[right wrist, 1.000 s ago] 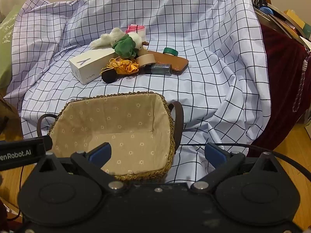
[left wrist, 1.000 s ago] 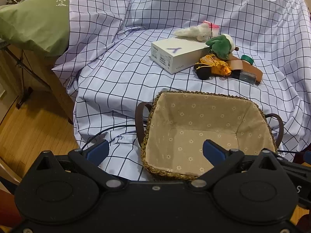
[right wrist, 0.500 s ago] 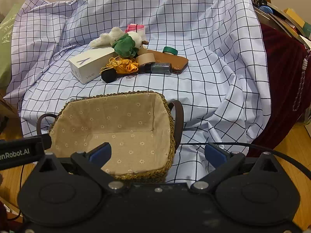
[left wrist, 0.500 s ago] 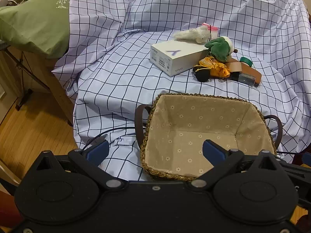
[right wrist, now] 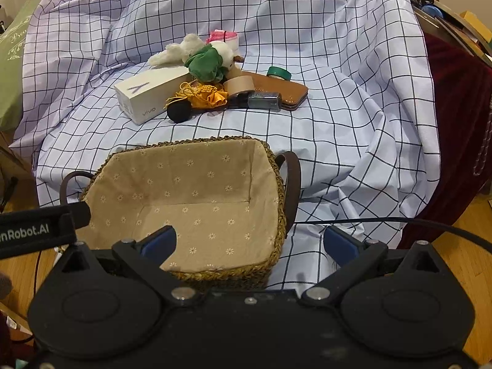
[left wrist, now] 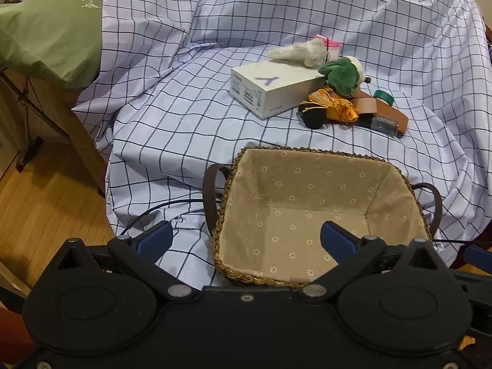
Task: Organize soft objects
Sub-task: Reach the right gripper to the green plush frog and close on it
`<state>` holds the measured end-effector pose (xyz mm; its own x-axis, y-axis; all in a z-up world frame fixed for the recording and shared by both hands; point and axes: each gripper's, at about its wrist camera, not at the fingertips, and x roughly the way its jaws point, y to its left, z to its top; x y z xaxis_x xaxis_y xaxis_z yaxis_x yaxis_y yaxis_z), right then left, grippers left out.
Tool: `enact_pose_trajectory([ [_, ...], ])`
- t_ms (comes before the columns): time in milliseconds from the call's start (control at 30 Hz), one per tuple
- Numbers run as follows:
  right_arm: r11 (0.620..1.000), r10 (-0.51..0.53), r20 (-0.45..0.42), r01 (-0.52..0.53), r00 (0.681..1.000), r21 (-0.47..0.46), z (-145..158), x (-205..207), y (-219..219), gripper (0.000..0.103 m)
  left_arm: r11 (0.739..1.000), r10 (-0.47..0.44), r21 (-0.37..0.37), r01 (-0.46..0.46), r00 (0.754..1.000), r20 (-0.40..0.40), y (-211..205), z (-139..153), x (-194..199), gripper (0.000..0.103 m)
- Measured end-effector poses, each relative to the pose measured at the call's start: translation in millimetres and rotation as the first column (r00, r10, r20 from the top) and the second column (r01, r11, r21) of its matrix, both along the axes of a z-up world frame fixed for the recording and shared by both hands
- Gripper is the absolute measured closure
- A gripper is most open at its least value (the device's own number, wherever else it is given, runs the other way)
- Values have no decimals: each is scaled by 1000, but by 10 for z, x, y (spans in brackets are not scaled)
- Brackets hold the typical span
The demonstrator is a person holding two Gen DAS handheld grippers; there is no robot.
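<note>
Left gripper [left wrist: 246, 240]: blue-tipped fingers spread wide, nothing between them; hangs low over the near rim of the basket, its left finger over cloth, its right finger over the lining.
Right gripper [right wrist: 250, 241]: fingers likewise wide apart and holding nothing; left finger above the basket's inside, right finger above bare cloth beside the basket's right handle.
Soft toys: white plush [left wrist: 299, 53] lies at the far edge of the white box; green plush [left wrist: 341, 75] lies just beside it, touching the box's right end. Both are well apart from either gripper, beyond the basket.
Yellow tasselled pouch [right wrist: 204, 95]: just in front of the green plush, touching a black pom-pom [right wrist: 179, 111].
Basket [left wrist: 233, 181]: woven rim, beige flowered lining, a dark handle at each end; no item inside it.
White box [left wrist: 270, 87]: closed, lies flat, between the basket and the plush toys.
Other clutter: tape roll [right wrist: 239, 85], brown leather case [right wrist: 290, 90], small dark box [right wrist: 264, 101], green tape ring [right wrist: 279, 73], pink-topped cup [right wrist: 226, 37] behind the toys.
Open room: checked cloth [left wrist: 172, 117] lies bare left of the box and in the strip between basket and pile; bare also to the right of the case.
Edges: cloth drops off at the left to a wooden floor [left wrist: 46, 203]; green pillow [left wrist: 52, 24] far left; dark red drape [right wrist: 452, 117] at the right edge.
</note>
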<state>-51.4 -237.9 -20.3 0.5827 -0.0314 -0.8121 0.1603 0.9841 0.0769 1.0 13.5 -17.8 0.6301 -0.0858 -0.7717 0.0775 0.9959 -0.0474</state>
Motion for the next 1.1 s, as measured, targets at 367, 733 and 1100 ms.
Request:
enact_pose_trajectory([
  [367, 1000, 4, -4, -4, 1000, -24, -66, 247, -85, 1, 997, 60, 49, -62, 997, 45, 87, 78, 357, 4],
  [733, 1000, 8, 51, -9, 999, 21, 123, 867, -313, 4, 999, 5, 35, -6, 1000, 24, -22, 94, 1001, 6],
  [1100, 994, 67, 123, -77, 990, 74, 238, 1836, -368, 8, 997, -70, 47, 69, 997, 22, -254, 54, 1708, 6],
])
